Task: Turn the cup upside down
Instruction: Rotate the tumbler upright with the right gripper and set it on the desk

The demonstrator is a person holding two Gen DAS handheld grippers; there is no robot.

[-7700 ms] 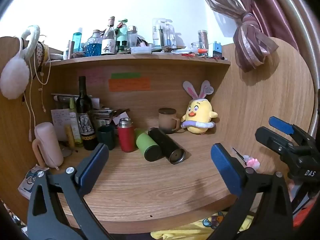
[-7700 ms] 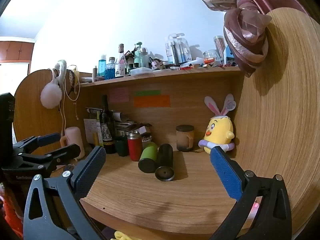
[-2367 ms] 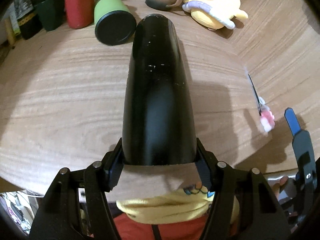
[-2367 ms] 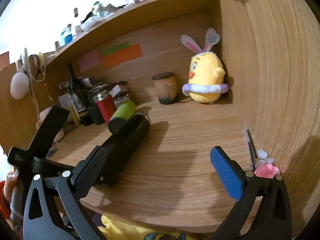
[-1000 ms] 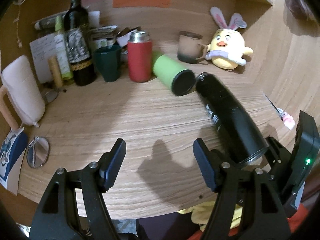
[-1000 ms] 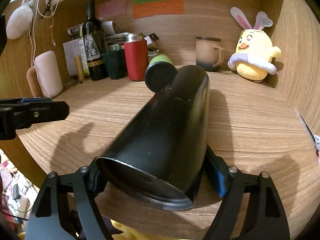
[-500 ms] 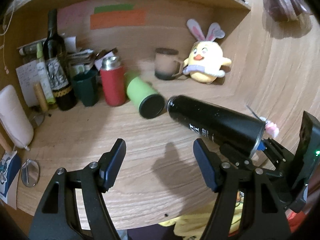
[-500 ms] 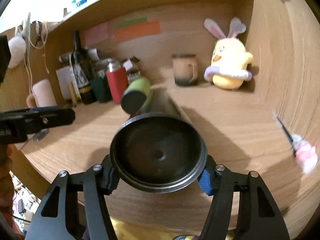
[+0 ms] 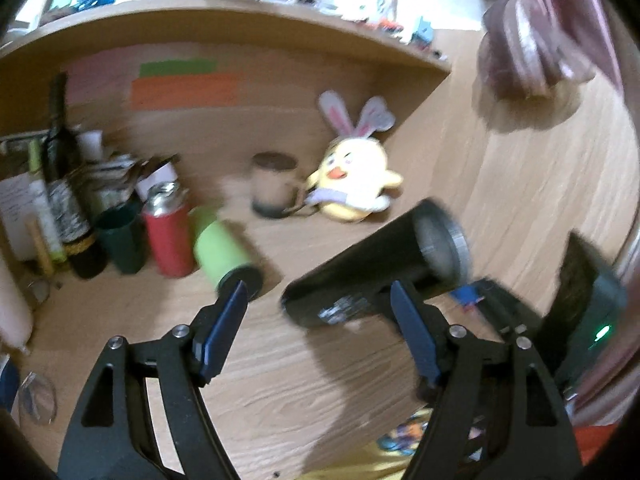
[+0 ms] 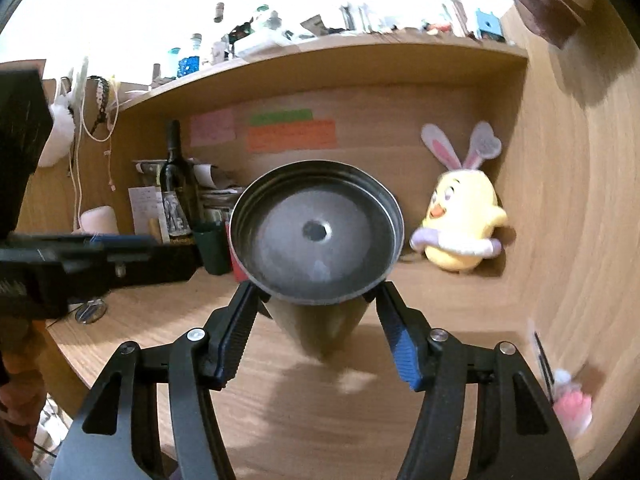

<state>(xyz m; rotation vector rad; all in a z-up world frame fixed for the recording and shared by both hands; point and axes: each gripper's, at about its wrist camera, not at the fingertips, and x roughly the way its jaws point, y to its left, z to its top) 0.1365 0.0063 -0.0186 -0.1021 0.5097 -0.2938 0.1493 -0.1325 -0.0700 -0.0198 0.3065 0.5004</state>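
The cup is a tall black tumbler point(image 9: 360, 276) with a steel rim. My right gripper point(image 10: 316, 312) is shut on its body and holds it above the wooden desk point(image 10: 320, 408), tilted, open mouth point(image 10: 316, 236) toward the right wrist camera. In the left wrist view the tumbler's mouth point(image 9: 440, 244) points up and right, its base down and left. My left gripper point(image 9: 320, 328) is open and empty, just in front of the tumbler, not touching it.
A green tumbler point(image 9: 220, 252) lies on its side near a red flask point(image 9: 168, 236), a dark green cup point(image 9: 120, 244) and a wine bottle point(image 9: 64, 184). A brown mug point(image 9: 272, 188) and yellow plush chick point(image 9: 352, 184) sit at the back. Pink scissors point(image 10: 568, 396) lie at right.
My right gripper has swung the black tumbler's mouth upward and lifted it higher. My left gripper stays open and has tipped up a little.
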